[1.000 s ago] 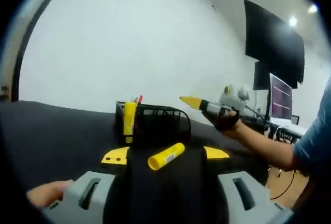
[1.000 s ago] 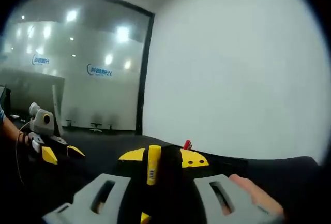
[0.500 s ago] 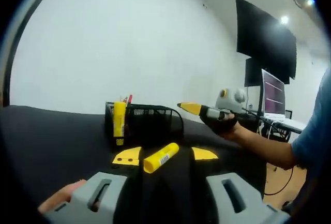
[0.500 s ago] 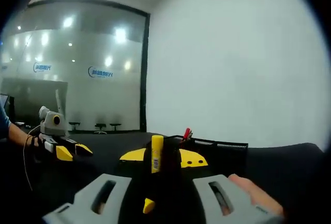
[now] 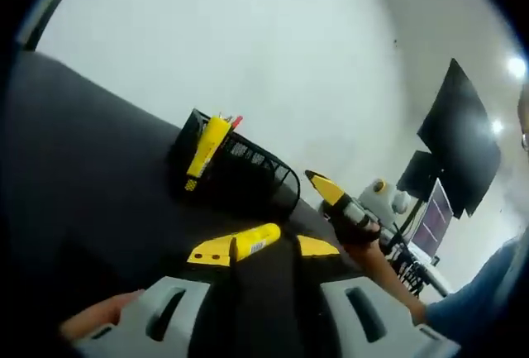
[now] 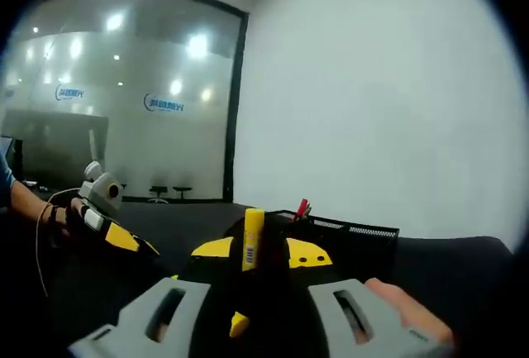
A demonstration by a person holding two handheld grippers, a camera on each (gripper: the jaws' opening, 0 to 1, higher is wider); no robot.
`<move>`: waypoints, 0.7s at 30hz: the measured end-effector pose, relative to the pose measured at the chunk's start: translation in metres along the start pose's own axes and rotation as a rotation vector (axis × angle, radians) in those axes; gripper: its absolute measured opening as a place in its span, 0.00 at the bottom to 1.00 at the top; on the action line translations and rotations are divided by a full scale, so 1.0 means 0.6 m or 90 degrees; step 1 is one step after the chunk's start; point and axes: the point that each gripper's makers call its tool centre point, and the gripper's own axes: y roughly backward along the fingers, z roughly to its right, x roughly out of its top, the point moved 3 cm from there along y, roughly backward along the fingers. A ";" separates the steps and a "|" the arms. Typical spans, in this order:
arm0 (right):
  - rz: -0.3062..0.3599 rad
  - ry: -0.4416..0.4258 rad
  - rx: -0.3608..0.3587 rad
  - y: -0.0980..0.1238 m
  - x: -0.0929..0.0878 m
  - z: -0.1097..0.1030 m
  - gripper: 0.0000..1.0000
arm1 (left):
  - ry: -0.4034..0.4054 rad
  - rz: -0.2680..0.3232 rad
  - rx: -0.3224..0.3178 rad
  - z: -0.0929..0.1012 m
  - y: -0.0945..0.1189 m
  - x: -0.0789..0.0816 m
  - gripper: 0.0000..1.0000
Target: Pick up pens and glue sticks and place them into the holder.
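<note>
Beyond black tabletop [image 6: 463, 267], right tool [image 6: 252, 252] grips glue stick [image 6: 252, 238] upright.

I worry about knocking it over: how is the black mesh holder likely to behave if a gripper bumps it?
The mesh holder looks like thin wire, so probably light and easy to slide on the dark table. It seems low and wide, so tipping looks unlikely. The glue stick leaning at its end might shift or fall.
</note>
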 end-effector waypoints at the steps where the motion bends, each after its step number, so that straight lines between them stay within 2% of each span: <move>1: 0.004 -0.004 0.001 0.002 0.002 0.000 0.19 | 0.000 -0.012 0.008 0.008 -0.005 -0.012 0.30; 4: 0.009 -0.011 -0.004 0.004 0.003 0.005 0.19 | 0.003 -0.029 0.027 0.011 -0.013 -0.031 0.30; 6: 0.013 -0.012 -0.009 0.005 0.005 0.008 0.19 | 0.014 -0.041 0.026 0.013 -0.016 -0.038 0.31; 10: 0.012 -0.012 -0.010 0.004 0.003 0.008 0.19 | 0.050 -0.062 0.032 -0.001 -0.020 -0.040 0.31; 13: 0.009 -0.010 -0.010 0.002 0.001 0.008 0.19 | 0.082 -0.063 0.030 -0.017 -0.029 -0.026 0.30; 16: 0.008 -0.005 -0.008 0.001 0.001 0.007 0.19 | 0.093 -0.078 0.022 -0.014 -0.041 -0.025 0.30; 21: 0.014 -0.012 -0.008 0.002 0.004 0.007 0.19 | 0.113 -0.101 0.026 -0.026 -0.054 -0.023 0.31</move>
